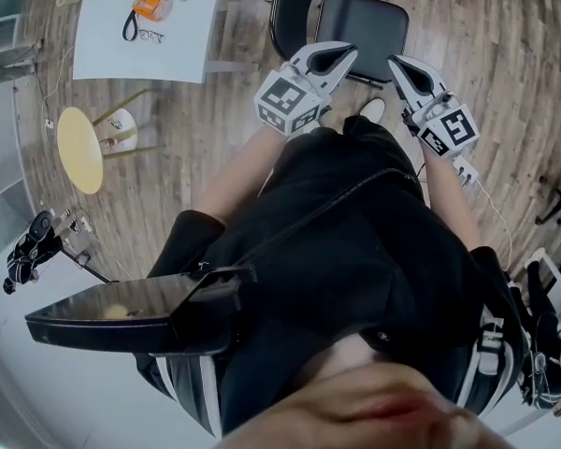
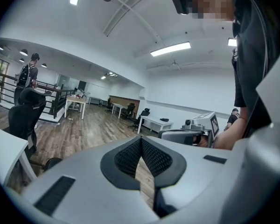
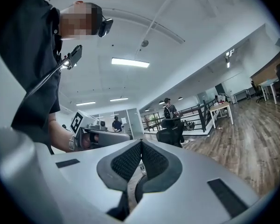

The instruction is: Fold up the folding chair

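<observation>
- Head view: the folding chair [image 1: 360, 21] stands opened out on the wooden floor [image 1: 505, 54], at the top of my picture. Its black seat is flat and its backrest is on the far side.
- Head view: I hold the left gripper [image 1: 334, 58] at the seat's near left edge and the right gripper [image 1: 402, 73] at its near right corner. I cannot tell from here whether either tip touches the chair.
- Head view: off to the left stands a white table [image 1: 182, 50] bearing an orange object [image 1: 151, 6] and a pair of glasses [image 1: 151, 36]. A yellow round stool [image 1: 79, 148] stands nearer to me.
- Left gripper view: the left gripper [image 2: 141, 140] is clenched, its ribbed black pads [image 2: 154, 158] meeting at the tip with nothing between them. The right gripper [image 2: 191, 135] shows just beyond on the right, and a black office chair [image 2: 25, 118] stands far off on the left.
- Right gripper view: the right gripper [image 3: 140, 143] is likewise pressed together on nothing, its pads [image 3: 127, 161] touching at the tip. The left gripper [image 3: 95, 133] shows on the left, and a person [image 3: 168, 108] stands far back by a railing.
</observation>
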